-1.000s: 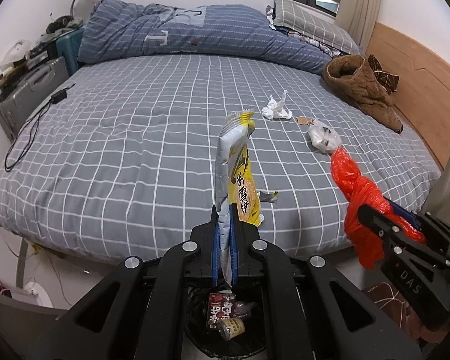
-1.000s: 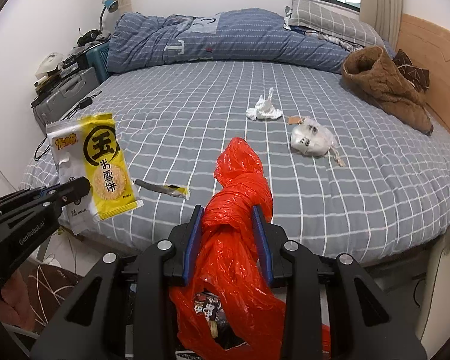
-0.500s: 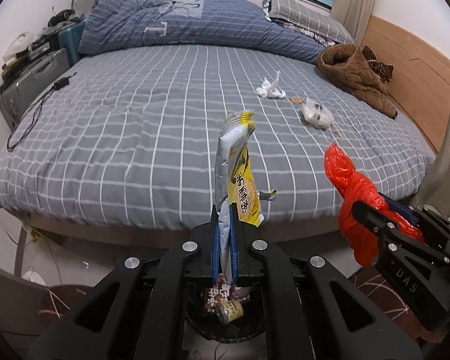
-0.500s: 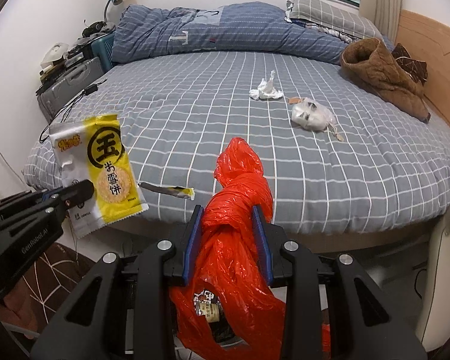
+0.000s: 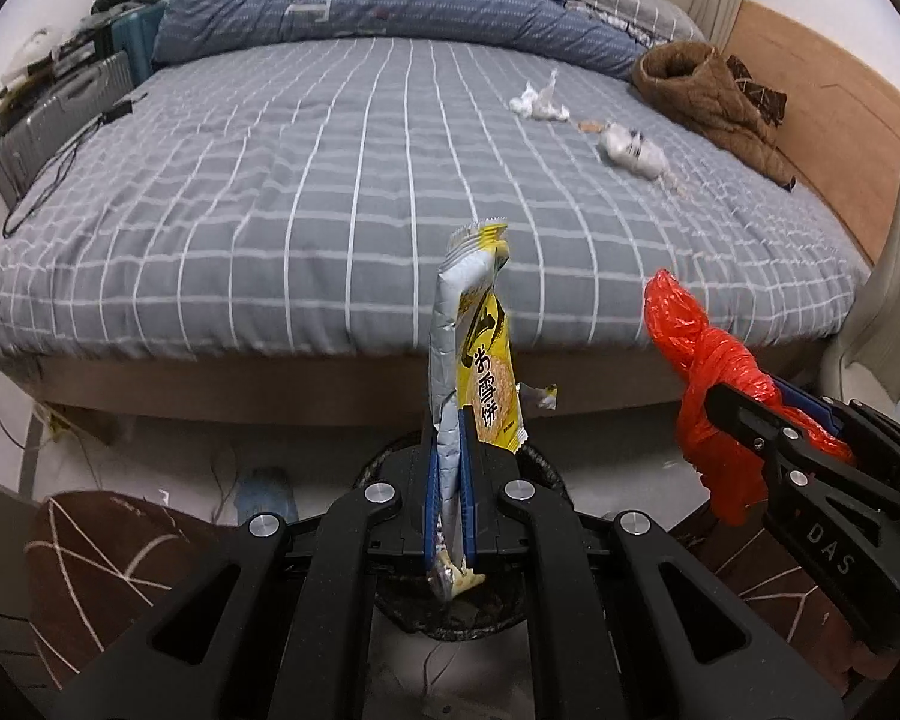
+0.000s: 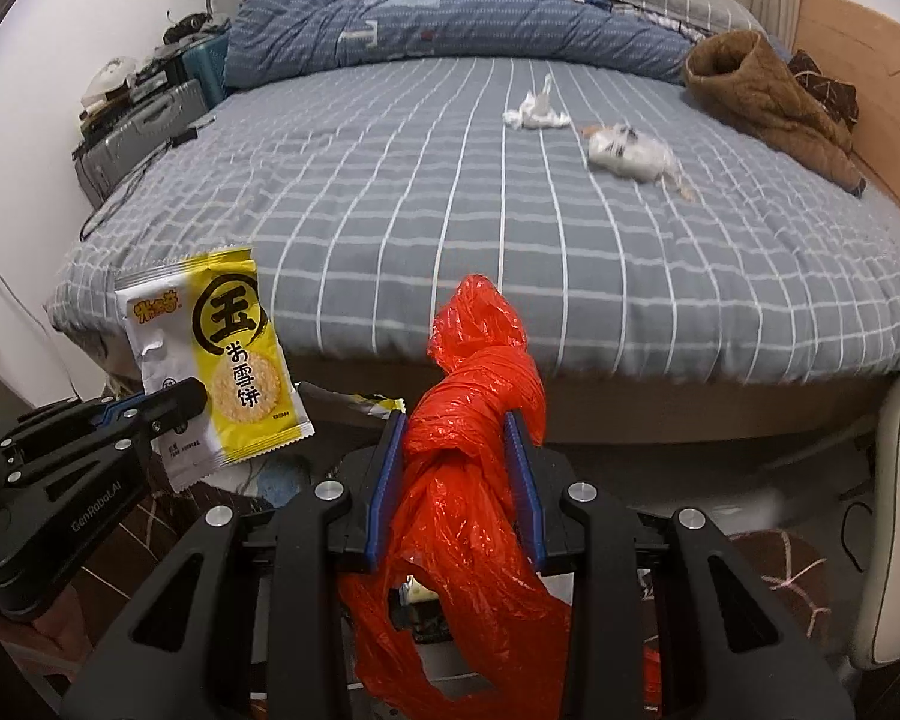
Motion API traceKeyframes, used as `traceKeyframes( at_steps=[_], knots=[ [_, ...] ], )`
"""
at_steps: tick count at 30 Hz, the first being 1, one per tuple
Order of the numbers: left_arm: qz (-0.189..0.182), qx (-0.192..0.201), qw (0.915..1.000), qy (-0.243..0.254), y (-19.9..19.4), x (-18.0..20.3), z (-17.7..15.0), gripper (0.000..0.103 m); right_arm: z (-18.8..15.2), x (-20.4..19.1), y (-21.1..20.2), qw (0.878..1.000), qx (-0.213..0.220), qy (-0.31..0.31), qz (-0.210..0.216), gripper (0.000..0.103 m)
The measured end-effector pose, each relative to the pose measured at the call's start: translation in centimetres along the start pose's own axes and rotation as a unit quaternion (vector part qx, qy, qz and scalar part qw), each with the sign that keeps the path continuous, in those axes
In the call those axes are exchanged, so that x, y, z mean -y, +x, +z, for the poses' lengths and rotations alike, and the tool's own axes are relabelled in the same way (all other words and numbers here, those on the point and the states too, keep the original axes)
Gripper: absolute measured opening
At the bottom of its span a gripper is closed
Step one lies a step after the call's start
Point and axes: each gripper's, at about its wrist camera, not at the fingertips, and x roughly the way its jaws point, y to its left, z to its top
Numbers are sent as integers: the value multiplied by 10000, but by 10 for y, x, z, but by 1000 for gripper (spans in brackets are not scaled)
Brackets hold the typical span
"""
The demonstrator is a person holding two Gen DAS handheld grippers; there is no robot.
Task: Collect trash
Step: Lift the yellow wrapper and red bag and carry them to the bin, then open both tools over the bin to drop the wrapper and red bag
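Observation:
My left gripper (image 5: 448, 450) is shut on a yellow and silver snack wrapper (image 5: 477, 354) and holds it upright above a round black trash bin (image 5: 450, 606) on the floor. The wrapper also shows in the right wrist view (image 6: 222, 354), held by the left gripper (image 6: 189, 396). My right gripper (image 6: 456, 450) is shut on a twisted red plastic bag (image 6: 474, 420), also seen in the left wrist view (image 5: 702, 372). On the bed lie a crumpled white tissue (image 5: 537, 102) and a crumpled clear wrapper (image 5: 630, 150).
The grey checked bed (image 5: 330, 180) fills the view ahead, with a blue duvet (image 5: 390, 0) and a brown jacket (image 5: 708, 96) at its far side. Suitcases (image 5: 54, 114) stand at the left. A beige chair (image 5: 882, 312) is at the right.
Both grippers have pulled back from the bed and lowered, with their loads still held. The bed edge and floor now show, and the bin lies below the left gripper.

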Motion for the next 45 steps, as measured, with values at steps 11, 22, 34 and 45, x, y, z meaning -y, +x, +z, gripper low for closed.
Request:
traceKeyframes(
  at_steps=[11, 22, 34, 45],
  knots=[
    [75, -407, 9991, 6, 49, -5, -28, 5, -32, 7, 49, 9988, -432, 181, 125, 32],
    [166, -925, 9955, 123, 103, -1, -36, 5, -46, 14, 98, 9952, -938, 218, 185, 32],
    [151, -1146, 9930, 256, 131, 9, -42, 30, -47, 27, 107, 9942, -1029, 311, 34, 32],
    [375, -933, 9949, 41, 123, -27, -39, 80, -43, 0, 125, 9930, -1172, 28, 130, 32]
  ],
)
